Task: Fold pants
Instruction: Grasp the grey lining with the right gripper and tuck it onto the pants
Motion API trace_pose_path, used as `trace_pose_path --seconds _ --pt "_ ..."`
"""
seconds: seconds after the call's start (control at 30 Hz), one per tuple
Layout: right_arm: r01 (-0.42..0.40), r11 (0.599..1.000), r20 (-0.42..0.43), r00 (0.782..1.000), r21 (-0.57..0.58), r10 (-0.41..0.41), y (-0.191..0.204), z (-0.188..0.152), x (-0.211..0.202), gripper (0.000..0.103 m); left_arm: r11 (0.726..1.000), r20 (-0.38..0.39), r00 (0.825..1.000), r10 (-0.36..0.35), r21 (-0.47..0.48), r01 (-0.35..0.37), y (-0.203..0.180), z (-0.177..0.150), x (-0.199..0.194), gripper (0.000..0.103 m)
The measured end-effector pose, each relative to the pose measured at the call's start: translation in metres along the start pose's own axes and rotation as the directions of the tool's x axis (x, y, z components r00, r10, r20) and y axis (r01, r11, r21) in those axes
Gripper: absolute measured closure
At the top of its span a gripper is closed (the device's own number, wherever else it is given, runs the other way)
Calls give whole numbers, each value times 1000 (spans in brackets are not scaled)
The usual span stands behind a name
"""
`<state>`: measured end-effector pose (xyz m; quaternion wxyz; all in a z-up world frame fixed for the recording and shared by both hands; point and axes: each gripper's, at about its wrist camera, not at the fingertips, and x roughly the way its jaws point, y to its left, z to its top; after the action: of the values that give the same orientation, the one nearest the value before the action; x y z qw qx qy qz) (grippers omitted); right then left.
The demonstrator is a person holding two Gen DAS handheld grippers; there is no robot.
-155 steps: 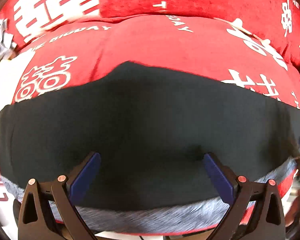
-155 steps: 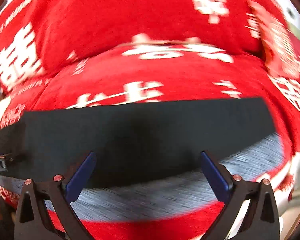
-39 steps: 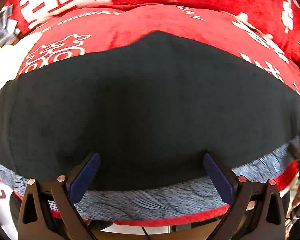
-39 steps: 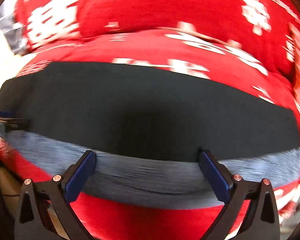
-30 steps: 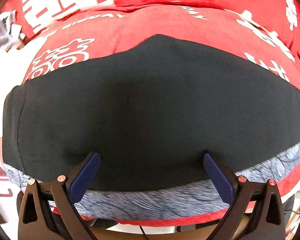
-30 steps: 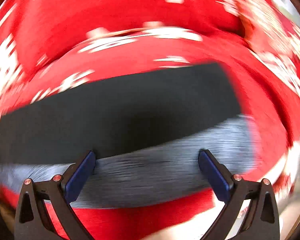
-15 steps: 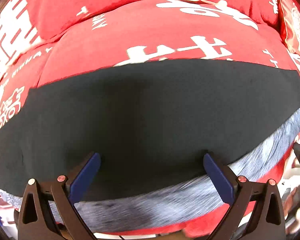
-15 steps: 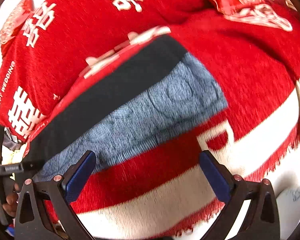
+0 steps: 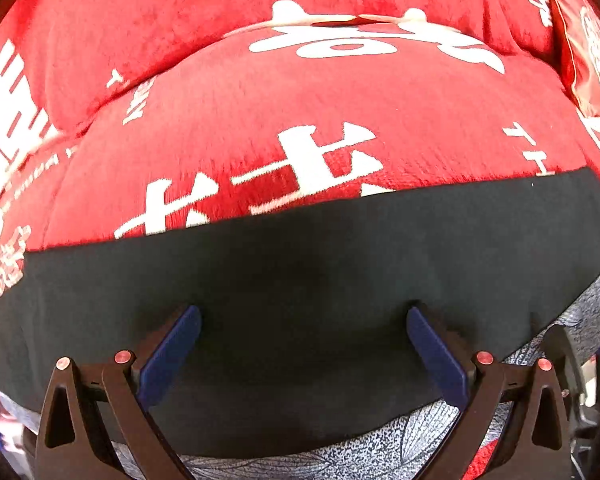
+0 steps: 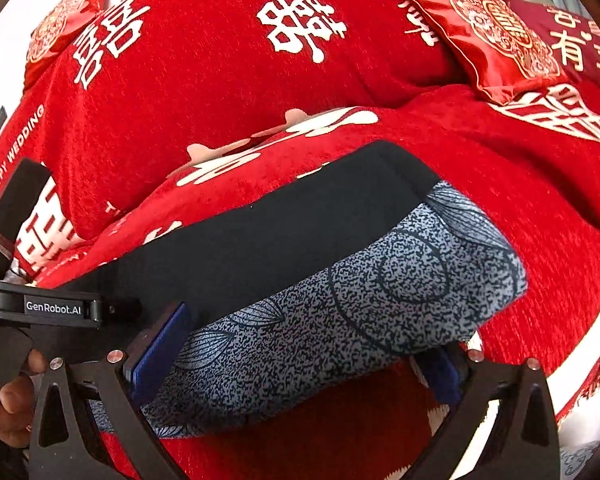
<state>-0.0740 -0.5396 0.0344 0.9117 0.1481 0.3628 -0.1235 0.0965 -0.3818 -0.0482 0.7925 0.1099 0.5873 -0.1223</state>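
Flat black fabric pants point(image 9: 300, 280), folded into a long band, lying across the front edge of a red plush sofa cover with white characters point(image 9: 300, 120). Blue-grey patterned cushion with dark speckle and leaf outlines point(image 10: 340, 312) beneath the pants, showing along their near edge and at the right end, where it stands out past the black cloth.

Left gripper point(image 9: 303, 350), black frame with blue pads: jaws spread wide, both pads over the black fabric near its front edge, nothing clamped between them. Contact with the cloth cannot be told from this view.

Right gripper point(image 10: 304, 344), same build: jaws spread wide at the right end of the pants, straddling the patterned cushion. Left pad beside the seam between black cloth and cushion; right pad partly hidden behind the cushion's lower corner. No grip on cloth seen.

In the right wrist view, the left gripper's black body marked "GenRobot.AI" at the left border, with a person's hand point(image 10: 8, 404) around its handle below.

Red satin pillow with gold medallion print point(image 10: 488, 32) resting at the back right of the sofa, well apart from the pants. A second, similar red pillow point(image 10: 60, 20) at the back left.
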Motion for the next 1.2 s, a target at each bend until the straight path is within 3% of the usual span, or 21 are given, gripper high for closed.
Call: trace_pose_path --seconds 0.03,0.1,0.17,0.23,0.37,0.5,0.57,0.63,0.83,0.93,1.03,1.2 --pt "1 1000 -3 1000 -5 -1 1 0 0 4 1000 -15 1000 -10 -25 9 5 -1 -3 0" --pt "35 999 -10 999 -32 -35 2 -1 -1 21 996 -29 999 -22 -88 19 17 -6 -9 0" --pt "-3 1000 -17 1000 -14 2 -4 1 -4 47 992 -34 999 -30 -125 25 27 -10 -10 0" --pt "-38 999 -35 999 13 38 -6 5 -5 63 991 -53 998 -21 -132 14 29 -12 -5 0" --pt "-8 999 -24 1000 -34 8 13 17 -15 80 998 18 999 35 -58 -34 17 -23 -5 0" --pt "30 987 46 999 -160 -22 51 33 -38 82 999 44 998 43 -35 -41 18 -23 -5 0" --pt "69 969 66 996 -236 -55 74 37 -43 82 999 5 1000 -26 -45 26 33 -13 -5 0" --pt "95 948 75 994 -304 -76 96 37 -45 82 996 -15 999 -51 -67 50 52 -11 -11 0" --pt "168 816 151 983 -553 -100 181 18 -51 82 969 25 995 -100 -225 103 156 -21 -32 0" --pt "200 717 183 978 -668 -102 232 -5 -38 82 938 36 991 -126 -321 131 205 -29 -32 0" --pt "176 657 157 984 -733 -89 263 -31 -24 82 893 30 988 -151 -423 150 251 -47 -27 0" --pt "37 568 -6 997 -822 -73 303 -84 8 83 871 31 987 -159 -466 155 282 -71 -21 0"
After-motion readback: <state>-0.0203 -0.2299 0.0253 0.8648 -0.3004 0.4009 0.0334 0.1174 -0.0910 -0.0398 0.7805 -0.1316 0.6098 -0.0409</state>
